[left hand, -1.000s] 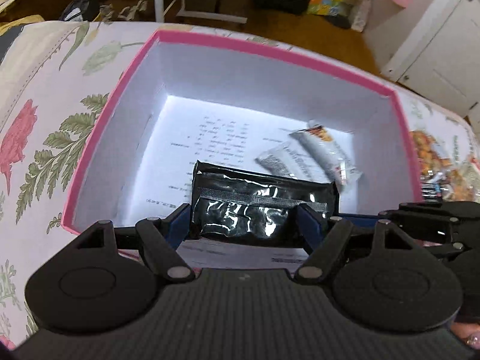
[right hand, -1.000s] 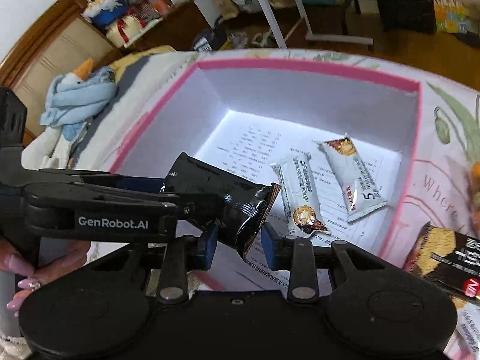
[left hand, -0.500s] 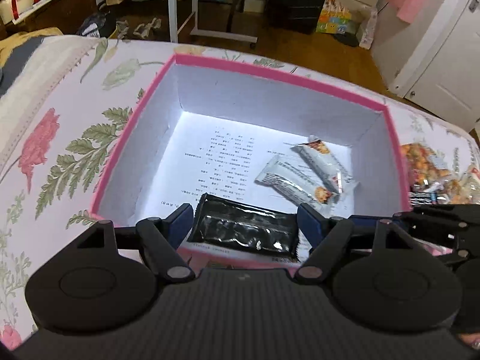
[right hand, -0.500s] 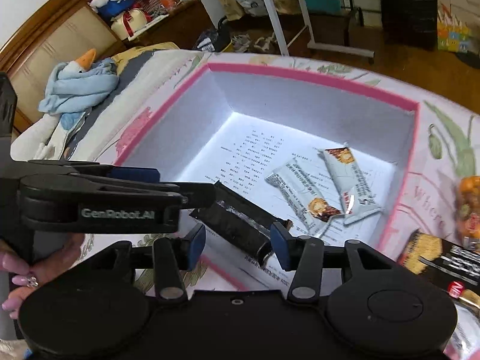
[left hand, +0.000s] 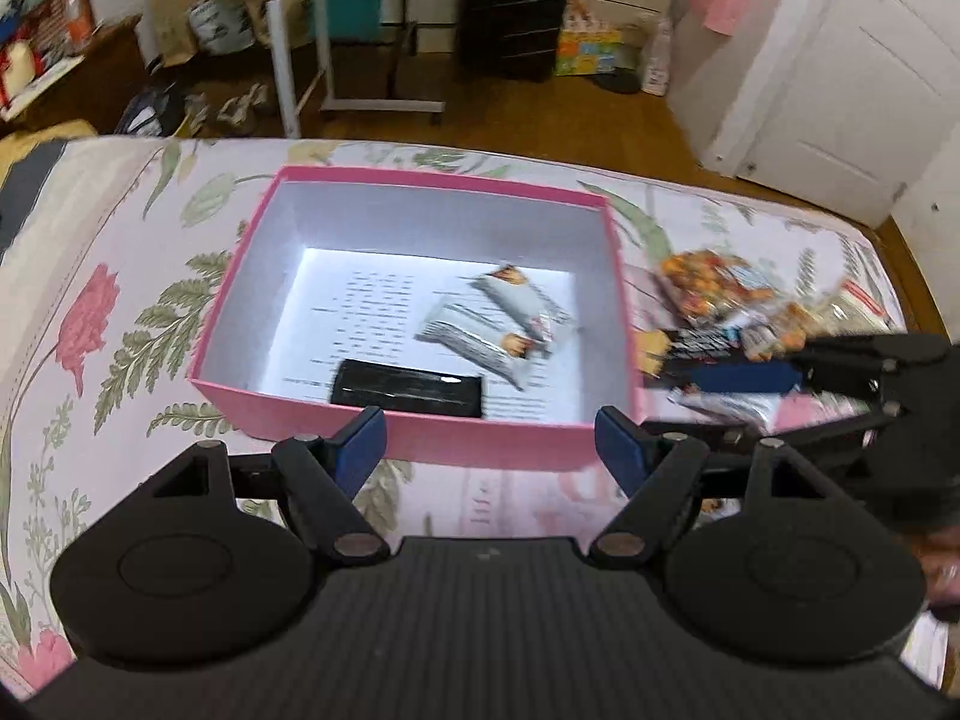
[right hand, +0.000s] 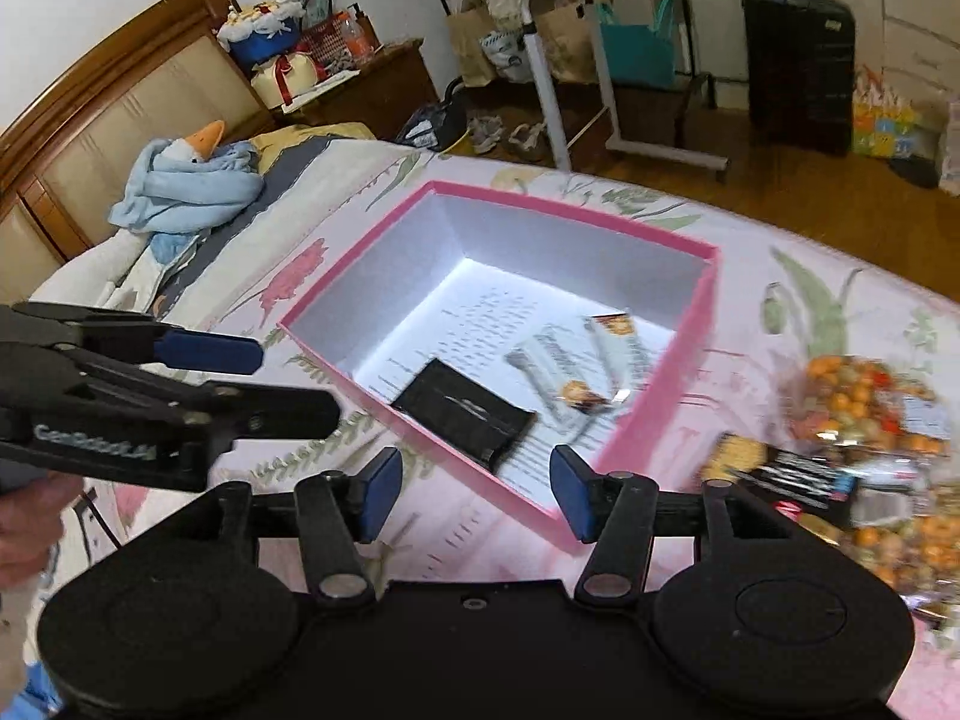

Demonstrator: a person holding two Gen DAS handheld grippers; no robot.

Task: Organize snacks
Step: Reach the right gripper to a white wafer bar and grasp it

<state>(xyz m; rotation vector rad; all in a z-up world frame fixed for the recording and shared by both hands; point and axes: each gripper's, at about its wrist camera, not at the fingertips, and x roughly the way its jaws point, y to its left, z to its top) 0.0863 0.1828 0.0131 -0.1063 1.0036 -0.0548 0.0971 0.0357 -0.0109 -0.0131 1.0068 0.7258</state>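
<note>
Both grippers' jaws spread, empty

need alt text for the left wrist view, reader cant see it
An open pink cardboard box on a floral bedspread holds a black foil packet and two silver snack bars. The left gripper hovers open and empty before it; loose snack bags lie to the box's right.

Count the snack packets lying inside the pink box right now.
3: black packet by the near wall of the pink box; two silver bars side by side toward its right.
</note>
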